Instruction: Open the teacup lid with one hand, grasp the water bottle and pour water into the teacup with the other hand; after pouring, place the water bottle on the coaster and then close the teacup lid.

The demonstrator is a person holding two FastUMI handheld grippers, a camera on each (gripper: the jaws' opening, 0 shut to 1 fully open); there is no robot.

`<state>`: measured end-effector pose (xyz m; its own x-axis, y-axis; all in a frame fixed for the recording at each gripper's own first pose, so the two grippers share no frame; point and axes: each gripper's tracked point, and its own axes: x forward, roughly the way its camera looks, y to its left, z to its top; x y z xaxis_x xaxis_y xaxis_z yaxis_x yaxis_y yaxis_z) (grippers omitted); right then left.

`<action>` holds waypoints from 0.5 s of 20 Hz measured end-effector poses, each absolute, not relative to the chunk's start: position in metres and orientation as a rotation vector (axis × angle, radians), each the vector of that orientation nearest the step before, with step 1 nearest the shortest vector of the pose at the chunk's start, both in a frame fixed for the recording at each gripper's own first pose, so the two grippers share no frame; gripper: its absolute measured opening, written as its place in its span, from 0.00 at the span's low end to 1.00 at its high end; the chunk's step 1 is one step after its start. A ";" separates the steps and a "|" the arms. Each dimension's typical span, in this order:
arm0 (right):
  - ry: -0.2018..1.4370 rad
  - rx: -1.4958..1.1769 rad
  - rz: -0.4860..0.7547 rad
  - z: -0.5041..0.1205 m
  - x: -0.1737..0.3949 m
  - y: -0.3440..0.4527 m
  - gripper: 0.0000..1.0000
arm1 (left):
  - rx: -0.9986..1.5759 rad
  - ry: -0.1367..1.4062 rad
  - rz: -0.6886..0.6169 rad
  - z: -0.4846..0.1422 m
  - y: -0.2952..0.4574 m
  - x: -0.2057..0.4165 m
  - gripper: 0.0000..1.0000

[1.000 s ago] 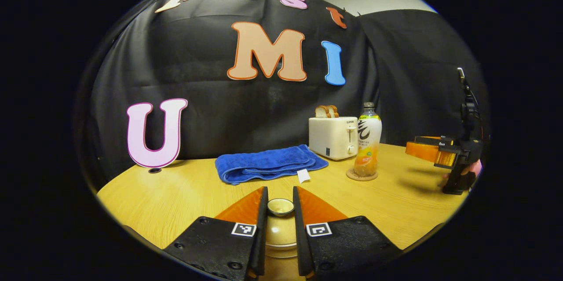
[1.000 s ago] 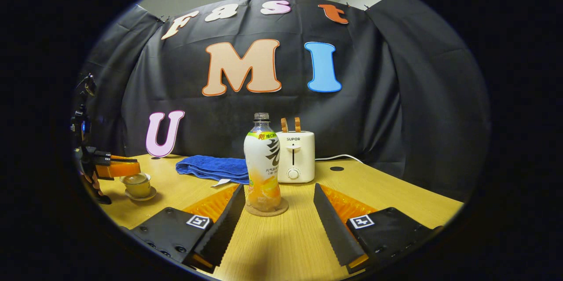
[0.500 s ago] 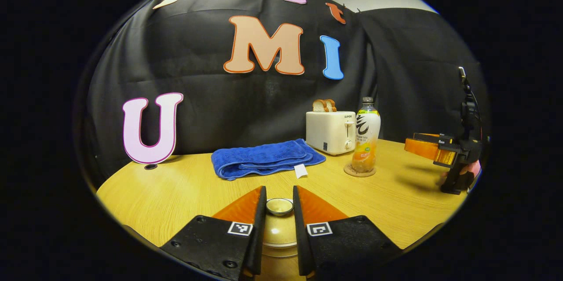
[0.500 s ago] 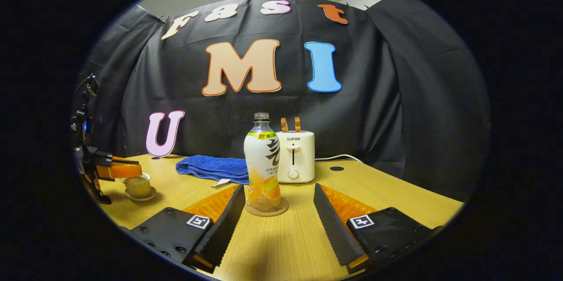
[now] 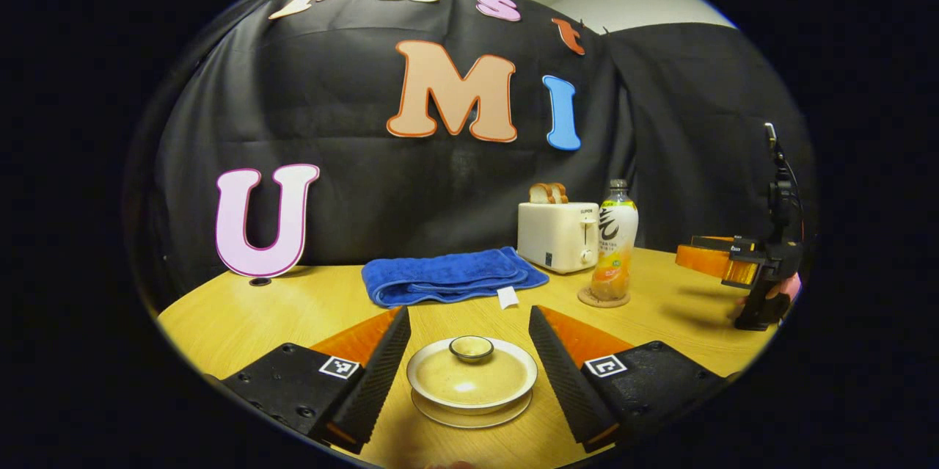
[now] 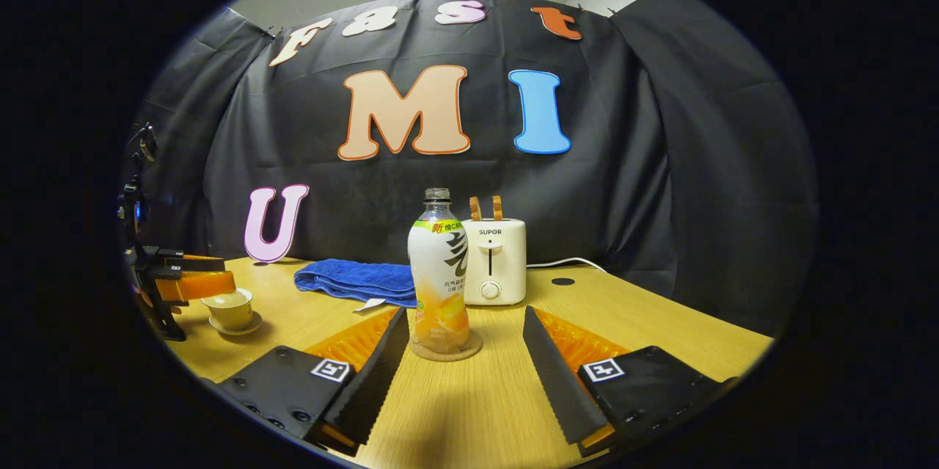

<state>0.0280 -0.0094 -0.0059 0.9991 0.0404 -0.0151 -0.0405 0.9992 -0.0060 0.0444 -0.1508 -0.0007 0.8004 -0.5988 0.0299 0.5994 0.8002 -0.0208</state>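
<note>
Wooden tabletop (image 5: 293, 307) under black cloth booth wall, both views. Left gripper (image 5: 467, 337) sits low over table, jaws spread wide, nothing between the fingers pressing. Teacup lid (image 5: 472, 375) lies between the two fingers, clear of both, knob up, seated on the teacup, saucer rim showing under it. In the right gripper view the teacup (image 6: 229, 307) with saucer stands far left on the table, left gripper just above and beside it, held by a hand.

Right gripper (image 6: 466, 340) also spread wide, holding nothing. Water bottle (image 6: 439, 274) stands upright straight ahead between its fingers, touching neither, on the round coaster (image 6: 469, 348). Bottle is capless, orange liquid low in it. In the left gripper view the bottle (image 5: 615, 249) and coaster (image 5: 603, 299) are at right of table, right gripper (image 5: 704, 257) farther right, apart from the bottle, a hand (image 5: 785, 287) on its grip.

White toaster (image 6: 494, 260) just behind the bottle, two bread slices (image 6: 486, 208) sticking out of it, cord trailing right. Folded blue towel (image 6: 352, 282) lies left of the toaster, white tag at its front edge. Teacup and bottle well apart on the table.
</note>
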 end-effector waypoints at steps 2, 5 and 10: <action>0.015 -0.006 0.047 -0.006 0.029 -0.009 0.97 | -0.025 -0.024 -0.645 -0.002 -0.151 0.044 0.94; 0.014 -0.005 0.050 -0.006 0.029 -0.008 0.96 | -0.027 -0.023 -0.624 -0.003 -0.144 0.043 0.95; 0.014 -0.005 0.052 -0.007 0.030 -0.007 0.98 | -0.024 -0.025 -0.532 -0.003 -0.110 0.032 0.95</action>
<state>0.0296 -0.0074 -0.0066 0.9985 0.0521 -0.0140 -0.0521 0.9986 -0.0049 0.0325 -0.1104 -0.0029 0.8615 -0.5069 0.0302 0.5075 0.8615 -0.0162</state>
